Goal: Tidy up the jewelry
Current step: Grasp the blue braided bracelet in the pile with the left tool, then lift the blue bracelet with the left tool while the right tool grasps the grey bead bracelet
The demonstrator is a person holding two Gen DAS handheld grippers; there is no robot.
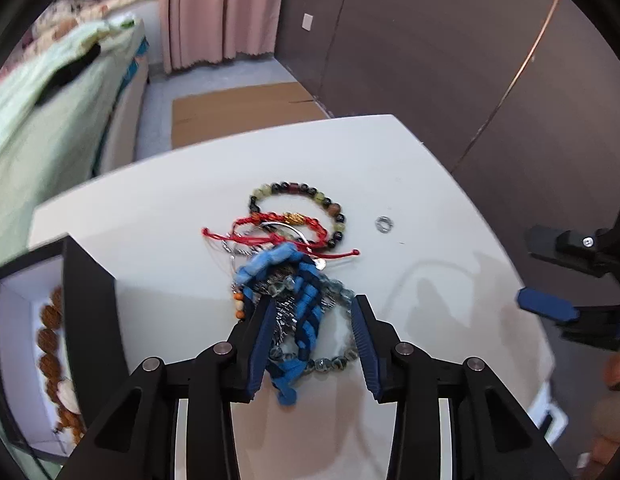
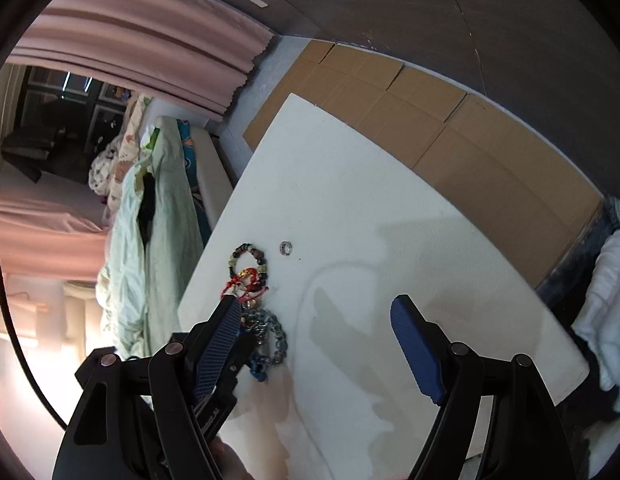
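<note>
Nearest our lens, the blue braided bracelet [image 1: 300, 320] lies in the jewelry heap [image 1: 288, 264] on the white bench [image 1: 158, 216], and it sits between the fingers of our left gripper [image 1: 310, 344]. Those fingers are partly spread; they flank the braid, but we cannot tell whether either pad presses it, since the near ends blur.

We judge that we are at the pick step: one piece is being singled out from the tangle. The grey beaded bracelet [image 1: 333, 360] and a red cord bracelet [image 1: 278, 232] overlap it, so the next move calls for a clean pinch on the blue braid alone, then a lift toward the open black box [image 1: 86, 292] at our left, where brown beads [image 1: 50, 340] already rest.

Our right gripper [image 2: 321, 344] hovers with fingers widely spread, holding nothing, near the small silver ring [image 2: 286, 247].
</note>
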